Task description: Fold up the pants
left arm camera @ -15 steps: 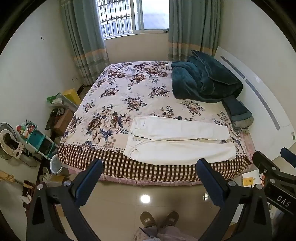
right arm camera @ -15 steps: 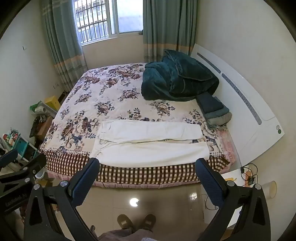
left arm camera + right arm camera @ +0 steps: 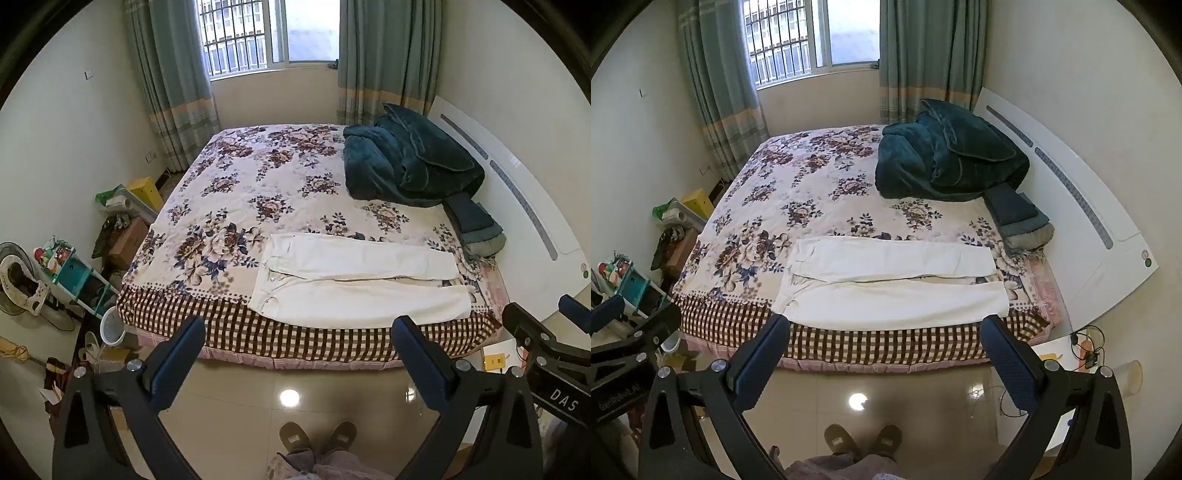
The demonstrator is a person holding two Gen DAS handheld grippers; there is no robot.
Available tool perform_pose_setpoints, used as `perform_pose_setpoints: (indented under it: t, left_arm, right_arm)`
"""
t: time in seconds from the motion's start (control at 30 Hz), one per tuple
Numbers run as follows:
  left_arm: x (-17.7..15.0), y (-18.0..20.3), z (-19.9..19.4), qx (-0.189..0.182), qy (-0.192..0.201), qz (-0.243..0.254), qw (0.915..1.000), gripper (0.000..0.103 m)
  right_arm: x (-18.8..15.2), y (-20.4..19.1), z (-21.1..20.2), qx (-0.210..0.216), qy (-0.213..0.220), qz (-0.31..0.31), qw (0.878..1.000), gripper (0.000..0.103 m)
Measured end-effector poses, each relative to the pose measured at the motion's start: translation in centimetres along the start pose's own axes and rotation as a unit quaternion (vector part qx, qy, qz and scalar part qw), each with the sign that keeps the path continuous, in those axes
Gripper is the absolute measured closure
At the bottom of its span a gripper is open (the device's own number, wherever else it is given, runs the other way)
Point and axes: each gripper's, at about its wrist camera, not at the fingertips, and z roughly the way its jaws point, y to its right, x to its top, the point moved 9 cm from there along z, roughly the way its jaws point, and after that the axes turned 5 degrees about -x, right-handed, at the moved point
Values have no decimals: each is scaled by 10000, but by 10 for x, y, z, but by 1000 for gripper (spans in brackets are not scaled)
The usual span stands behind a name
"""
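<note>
Nothing has shifted since the earlier frame: pants, bedding and both tools sit as they did.

You stand at the near edge of the bed (image 3: 236, 332), slippers on the tile, holding both tools out over the floor and angled down toward the mattress. Left tongs (image 3: 297, 363) are released, jaws spread as wide as they go, nothing between them. Right tongs (image 3: 882, 360) are the same: wide, empty, well short of the cloth.

Pants (image 3: 354, 280) lie flat along the near side of the bed, waistband to the left, cuffs to the right, the two legs side by side with a thin gap between (near leg runs right up to the checked border).

Step in hand, as I judge it: approach only. No fold begun.

Next move, a guess: bring both tools over the mattress and take one long edge, probably the far leg at waist and cuff, to lay it onto the near leg. Thin, limp fabric will need the tips low against the sheet, or you may pinch the floral bedspread (image 3: 258, 192) too.

Count:
- pants: one pair, two legs
- tongs: two
- dark green blanket (image 3: 402, 166): one heap, far right
- pillows (image 3: 476, 229): appears to be a stack of two, hard to be sure
- slippers (image 3: 317, 437): two
</note>
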Motion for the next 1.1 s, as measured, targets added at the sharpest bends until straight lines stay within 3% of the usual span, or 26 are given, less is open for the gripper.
perform_pose_setpoints:
  t: [0.93, 1.1]
  left_arm:
    - [4, 8, -7, 1, 46, -8, 10000, 0]
    - [4, 8, -7, -6, 52, -5, 10000, 0]
  right_arm:
    - [-15, 1, -7, -28, -30, -9, 10000, 0]
    - [-19, 17, -20, -24, -16, -18, 10000, 0]
